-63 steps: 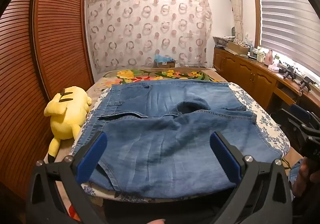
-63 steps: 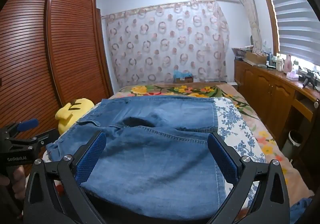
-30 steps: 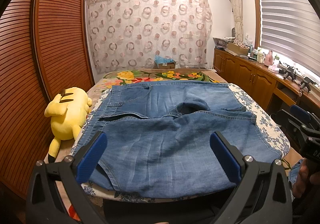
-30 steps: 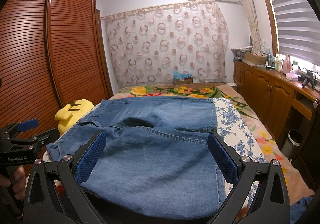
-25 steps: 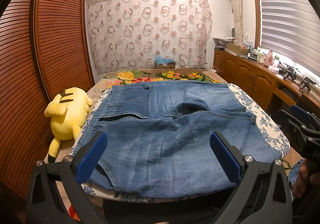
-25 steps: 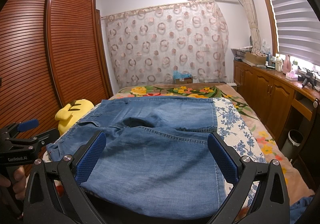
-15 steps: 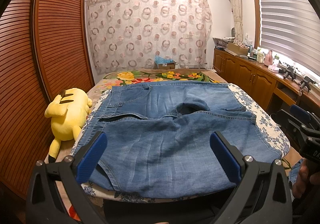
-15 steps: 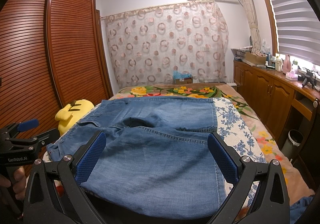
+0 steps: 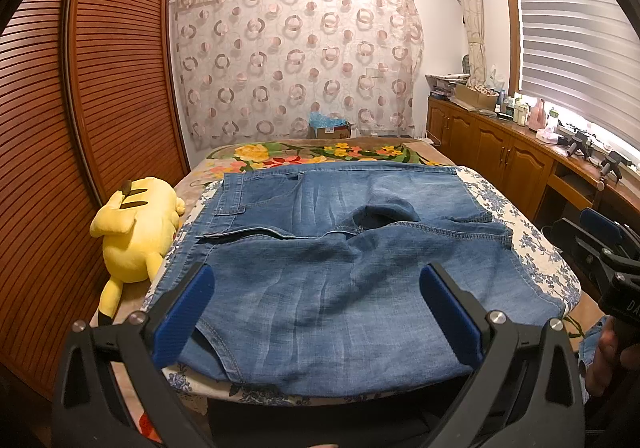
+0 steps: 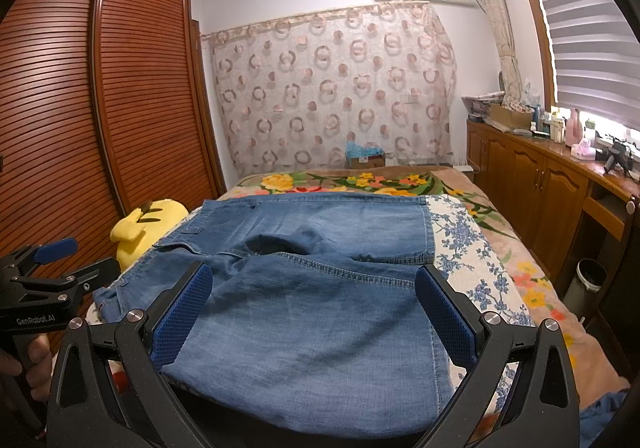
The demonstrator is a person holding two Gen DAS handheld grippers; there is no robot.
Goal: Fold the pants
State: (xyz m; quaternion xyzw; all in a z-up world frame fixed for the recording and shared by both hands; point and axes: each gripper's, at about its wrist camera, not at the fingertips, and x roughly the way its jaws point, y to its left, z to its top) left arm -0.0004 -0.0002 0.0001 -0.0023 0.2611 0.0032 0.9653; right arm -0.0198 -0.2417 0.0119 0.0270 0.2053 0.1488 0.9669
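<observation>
Blue denim pants (image 9: pixel 328 260) lie across the foot of the bed, folded over so the near layer covers the far waist part; they also show in the right wrist view (image 10: pixel 312 304). My left gripper (image 9: pixel 316 308) is open and empty, held above the near edge of the pants. My right gripper (image 10: pixel 312 308) is open and empty, also above the near edge. The right gripper shows at the right edge of the left wrist view (image 9: pixel 600 248); the left gripper shows at the left edge of the right wrist view (image 10: pixel 52 272).
A yellow plush toy (image 9: pixel 136 224) lies at the bed's left side beside the wooden slatted wardrobe (image 9: pixel 80 108). The floral bedspread (image 9: pixel 328 152) extends behind the pants. Wooden cabinets (image 9: pixel 512 160) with small items run along the right wall. A bin (image 10: pixel 592 276) stands by them.
</observation>
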